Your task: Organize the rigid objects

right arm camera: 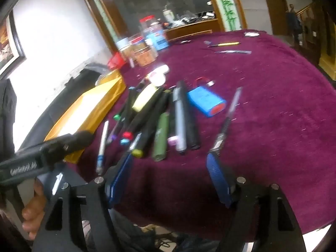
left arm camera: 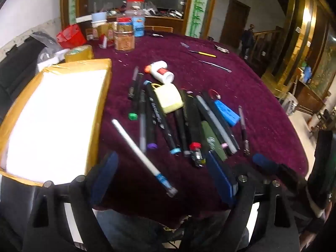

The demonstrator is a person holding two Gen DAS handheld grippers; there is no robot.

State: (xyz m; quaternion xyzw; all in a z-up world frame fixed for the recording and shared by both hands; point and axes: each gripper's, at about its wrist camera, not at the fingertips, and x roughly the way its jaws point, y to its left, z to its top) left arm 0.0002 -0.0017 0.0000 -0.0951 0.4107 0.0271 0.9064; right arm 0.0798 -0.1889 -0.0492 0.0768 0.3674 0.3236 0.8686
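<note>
A pile of markers and pens (left arm camera: pixel 178 124) lies on the purple tablecloth (left arm camera: pixel 262 96), also in the right wrist view (right arm camera: pixel 159 121). With it are a white pen (left arm camera: pixel 142 157), a pale yellow eraser-like block (left arm camera: pixel 169 97), a blue battery pack (left arm camera: pixel 226 113) (right arm camera: pixel 206 103), a white glue bottle (left arm camera: pixel 160 71) and a thin metal tool (right arm camera: pixel 227 119). An open box with yellow taped walls and a white inside (left arm camera: pixel 54 117) (right arm camera: pixel 88 113) stands left of the pile. My left gripper (left arm camera: pixel 166 176) is open and empty just in front of the pile. My right gripper (right arm camera: pixel 170 178) is open and empty near the table's front edge.
Jars and bottles (left arm camera: pixel 126 31) stand at the back left beside a red bag (left arm camera: pixel 71 35) and a tape roll (left arm camera: pixel 78 53). A yellow pen (left arm camera: pixel 203 53) and small tools (left arm camera: pixel 216 66) lie far back. The other gripper's body (right arm camera: pixel 42 157) shows at the left.
</note>
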